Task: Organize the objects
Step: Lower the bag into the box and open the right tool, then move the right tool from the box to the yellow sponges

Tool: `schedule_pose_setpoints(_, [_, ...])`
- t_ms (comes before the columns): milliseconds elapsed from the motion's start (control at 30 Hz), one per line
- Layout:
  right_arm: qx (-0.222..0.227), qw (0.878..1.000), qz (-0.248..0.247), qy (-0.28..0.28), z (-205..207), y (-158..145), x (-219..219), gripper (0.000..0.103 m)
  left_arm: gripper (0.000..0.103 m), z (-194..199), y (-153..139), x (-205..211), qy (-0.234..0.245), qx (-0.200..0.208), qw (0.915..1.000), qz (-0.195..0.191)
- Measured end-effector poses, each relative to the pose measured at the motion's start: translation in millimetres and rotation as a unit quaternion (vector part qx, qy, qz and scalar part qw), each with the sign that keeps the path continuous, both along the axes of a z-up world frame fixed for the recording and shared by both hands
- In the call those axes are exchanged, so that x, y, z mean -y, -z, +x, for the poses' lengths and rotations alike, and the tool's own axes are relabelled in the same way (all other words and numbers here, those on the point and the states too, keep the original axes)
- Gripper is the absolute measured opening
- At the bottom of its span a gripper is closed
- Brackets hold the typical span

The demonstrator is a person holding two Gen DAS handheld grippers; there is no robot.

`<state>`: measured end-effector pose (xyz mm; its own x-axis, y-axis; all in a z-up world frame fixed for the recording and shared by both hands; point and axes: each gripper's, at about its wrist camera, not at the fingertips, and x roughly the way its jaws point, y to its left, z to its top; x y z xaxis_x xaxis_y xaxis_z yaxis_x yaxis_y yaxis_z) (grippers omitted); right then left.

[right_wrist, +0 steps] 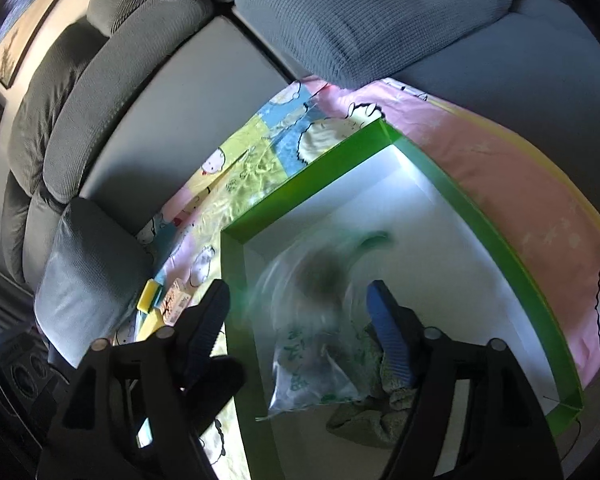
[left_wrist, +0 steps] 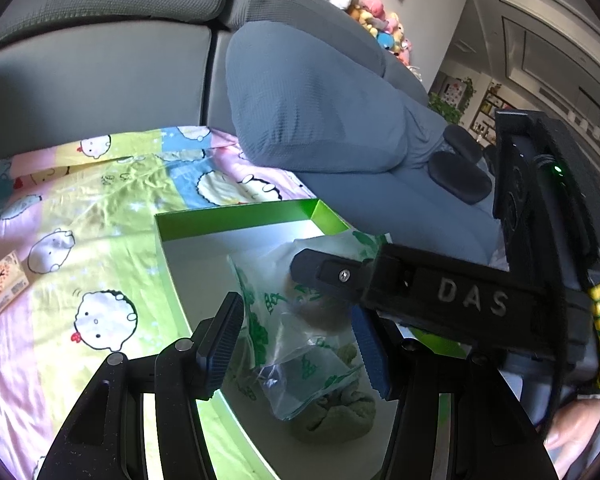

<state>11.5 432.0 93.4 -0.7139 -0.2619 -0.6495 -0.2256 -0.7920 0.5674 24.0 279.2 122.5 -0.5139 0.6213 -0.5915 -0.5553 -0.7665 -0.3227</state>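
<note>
Left gripper (left_wrist: pixel 298 344): fingers spread wide, one on each side of the bag; no grip that I can see.
Right gripper (right_wrist: pixel 298 328): fingers also wide apart, the bag between them; in the left wrist view its dark body marked "DAS" reaches in from 3 o'clock, its tip over the bag.
Clear plastic bag with green print (left_wrist: pixel 296 320): inside the box, lying partly on the cloth, something dark and round inside; blurred in the right wrist view (right_wrist: pixel 316 320).
Crumpled green towel-like cloth (left_wrist: pixel 336 416): on the box floor at 6 o'clock of the bag.
Shallow green-walled cardboard box with white floor (left_wrist: pixel 236 216): open, on the sheet.
Cartoon-print pastel sheet (left_wrist: pixel 100 208): spread under the box, in front of a grey sofa (left_wrist: pixel 100 68).
Small printed carton (left_wrist: pixel 4 288): on the sheet at 9 o'clock, well apart from the box.
Yellow sponges (right_wrist: pixel 148 296): beside that carton.
</note>
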Motion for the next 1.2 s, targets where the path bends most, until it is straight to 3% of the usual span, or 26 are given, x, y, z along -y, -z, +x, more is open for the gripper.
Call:
schedule_pose_setpoints(167, [-0.009, 1.000, 0.006, 0.029, 6.8, -7.2, -3.1, 0.080, 0.056, 6.1, -7.9, 9.5, 0.006, -0.014, 0.9999, 0.006])
schedule_pose_setpoints(400, [-0.022, 0.999, 0.018, 0.025, 9.1, -16.6, 10.8, 0.084, 0.057, 10.0, -20.8, 38.0, -0.001, -0.009, 0.9993, 0.037])
schedule_pose_setpoints(633, [-0.041, 0.998, 0.038, 0.005, 5.3, -27.3, 38.9, 0.086, 0.059, 9.1, -23.4, 77.9, -0.029, -0.007, 0.9994, 0.017])
schedule_pose_setpoints(700, [-0.045, 0.998, 0.047, 0.002, 3.6, -30.4, 48.2, 0.087, 0.065, 6.1, -21.1, 96.3, -0.044, -0.002, 0.9990, 0.002])
schedule_pose_setpoints(733, [-0.049, 0.997, 0.053, 0.000, 2.9, -32.8, 54.5, 0.087, 0.075, 5.0, -20.2, 103.7, -0.054, -0.004, 0.9985, -0.005])
schedule_pose_setpoints(767, [-0.054, 0.997, 0.060, -0.003, 2.1, -35.5, 61.6, 0.087, 0.078, 4.0, -19.0, 112.2, -0.067, -0.008, 0.9976, -0.012])
schedule_pose_setpoints(867, [-0.073, 0.994, 0.077, -0.015, 1.2, -43.3, 82.8, 0.087, 0.078, -2.4, -9.3, 145.0, -0.115, -0.015, 0.9926, -0.036])
schedule_pose_setpoints(967, [-0.097, 0.992, 0.077, -0.037, 1.5, -49.7, 105.9, 0.093, 0.078, -9.9, 6.2, 191.2, -0.167, 0.002, 0.9860, 0.002])
schedule_pose_setpoints(1067, [-0.116, 0.988, 0.083, -0.058, 2.0, -54.0, 130.4, 0.098, 0.078, -14.7, 12.1, 218.3, -0.210, 0.027, 0.9774, -0.007])
schedule_pose_setpoints(1200, [-0.113, 0.985, 0.065, -0.114, -5.2, -53.4, 163.6, 0.097, 0.078, -10.1, 8.5, 250.7, -0.260, 0.000, 0.9652, -0.028])
